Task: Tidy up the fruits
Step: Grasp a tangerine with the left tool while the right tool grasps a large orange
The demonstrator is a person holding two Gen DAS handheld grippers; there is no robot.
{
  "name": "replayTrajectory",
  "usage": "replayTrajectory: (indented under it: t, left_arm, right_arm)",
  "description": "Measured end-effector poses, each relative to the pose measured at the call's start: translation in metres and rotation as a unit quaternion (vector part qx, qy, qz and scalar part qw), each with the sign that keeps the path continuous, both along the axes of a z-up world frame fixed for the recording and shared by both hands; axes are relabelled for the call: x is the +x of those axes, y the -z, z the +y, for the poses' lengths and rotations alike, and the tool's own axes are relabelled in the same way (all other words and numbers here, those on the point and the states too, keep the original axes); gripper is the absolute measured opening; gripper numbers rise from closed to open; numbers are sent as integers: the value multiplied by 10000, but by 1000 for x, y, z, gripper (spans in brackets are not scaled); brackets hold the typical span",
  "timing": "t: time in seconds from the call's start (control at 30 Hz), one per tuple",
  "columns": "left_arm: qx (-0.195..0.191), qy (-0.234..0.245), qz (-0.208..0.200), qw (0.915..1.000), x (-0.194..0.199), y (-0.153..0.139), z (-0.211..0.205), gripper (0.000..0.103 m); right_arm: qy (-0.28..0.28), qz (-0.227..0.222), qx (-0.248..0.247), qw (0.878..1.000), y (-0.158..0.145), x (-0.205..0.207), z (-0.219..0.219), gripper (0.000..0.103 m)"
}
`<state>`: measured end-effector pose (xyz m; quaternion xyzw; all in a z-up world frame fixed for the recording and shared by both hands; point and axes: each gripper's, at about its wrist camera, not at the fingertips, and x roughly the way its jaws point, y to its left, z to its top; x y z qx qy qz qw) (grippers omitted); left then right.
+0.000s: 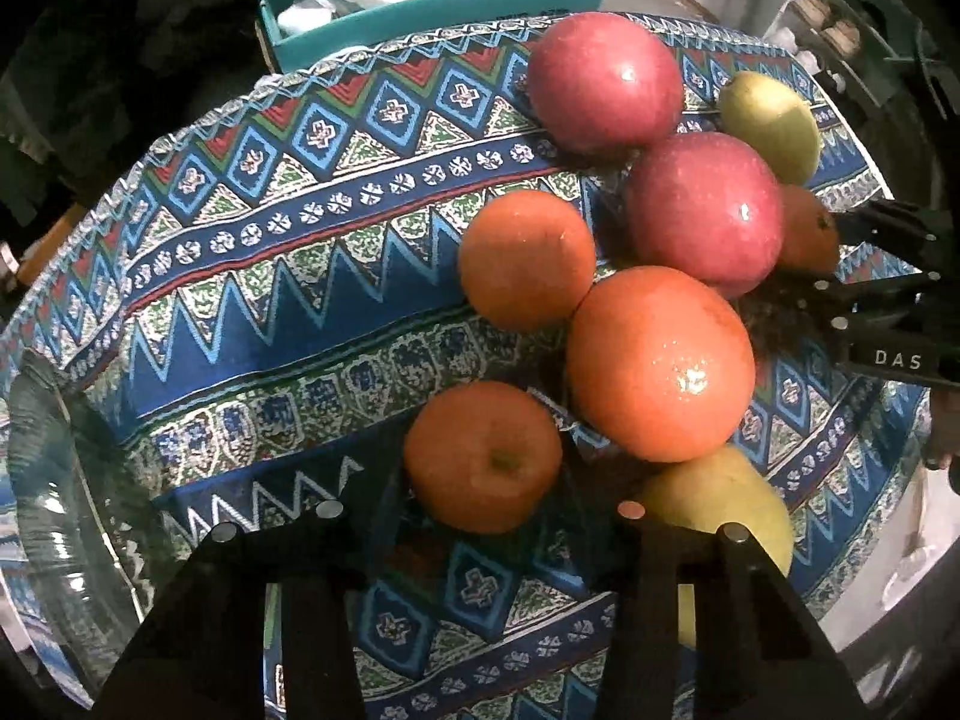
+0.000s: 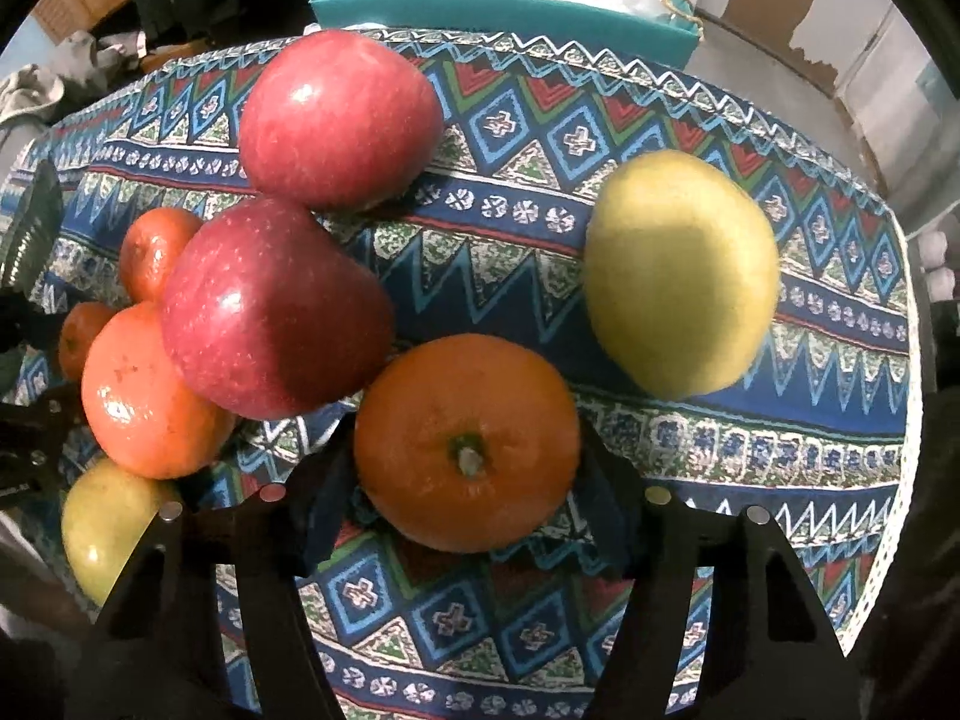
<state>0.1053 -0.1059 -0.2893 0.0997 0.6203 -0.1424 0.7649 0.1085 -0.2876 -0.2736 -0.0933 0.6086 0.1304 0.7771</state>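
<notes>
A: Where does the right tool (image 2: 468,480) stand?

B: Its two fingers are spread wide, one on each side of an orange (image 2: 467,441) that sits stem-up on the patterned cloth (image 2: 750,438) covering the bench. The finger pads look close to the fruit's sides, but I cannot tell whether they touch it.

A: What lies ahead of that tool?

B: Ahead and to its left, a dark red apple (image 2: 273,309) sits just beside the orange, and a second red apple (image 2: 339,117) lies farther ahead. To the right and ahead, a yellow-green fruit (image 2: 681,273) lies apart from the rest. To the far left are more oranges and another yellow-green fruit, clustered together.

A: And the left tool (image 1: 480,516)?

B: Also wide open, holding nothing. A small orange (image 1: 483,456) with its dimple facing the camera lies between the fingertips, just ahead of them. A larger orange (image 1: 660,363) sits ahead and to the right, touching a third orange (image 1: 527,259) beyond it. A pale yellow-green fruit (image 1: 729,504) lies against the right finger (image 1: 690,600).

A: Anything else?

B: A clear glass bowl (image 1: 54,480) rests at the left tool's near left on the cloth. Past the far bench edge stands a teal box (image 1: 432,18) with plastic wrapping in it.
</notes>
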Motion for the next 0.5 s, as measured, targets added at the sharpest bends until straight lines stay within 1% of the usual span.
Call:
replayTrajectory:
  t: [0.13, 0.3, 0.43, 0.5]
  left_arm:
    - [-69, -2, -155, 9999, -5, -6, 3, 46]
    - [-194, -45, -327, 9993, -6, -24, 9, 46]
    - [-229, -20, -555, 9982, -13, -44, 13, 46]
    - [-245, -1, -658, 9975, -25, -57, 9, 46]
  right_arm:
    - [155, -98, 18, 9998, -5, -12, -11, 67]
    - [308, -345, 73, 9989, -20, -24, -22, 67]
    - [386, -476, 131, 9980, -36, -34, -23, 67]
    - [395, -558, 117, 9976, -44, -35, -24, 67]
